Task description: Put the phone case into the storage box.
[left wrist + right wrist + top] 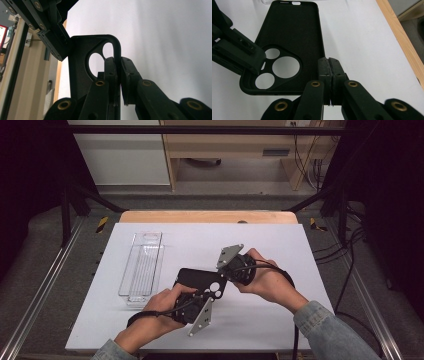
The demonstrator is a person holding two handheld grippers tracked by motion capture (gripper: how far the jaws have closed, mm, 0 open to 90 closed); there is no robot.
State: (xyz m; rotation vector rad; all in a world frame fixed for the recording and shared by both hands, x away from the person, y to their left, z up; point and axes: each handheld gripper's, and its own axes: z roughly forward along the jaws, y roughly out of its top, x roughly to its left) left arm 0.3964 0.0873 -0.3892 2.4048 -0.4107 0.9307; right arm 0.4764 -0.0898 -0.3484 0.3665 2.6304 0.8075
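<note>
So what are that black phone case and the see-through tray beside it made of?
The black phone case looks like soft rubbery plastic, perhaps silicone: matte, finely grained, with a rolled lip around its camera holes. The see-through tray looks like hard clear plastic: glossy, with ribbed lines along its floor. Neither can be confirmed by look alone.

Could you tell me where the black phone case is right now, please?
In the high view the black phone case is near the table's middle, held between the left gripper and right gripper, right of the clear plastic tray.
</note>
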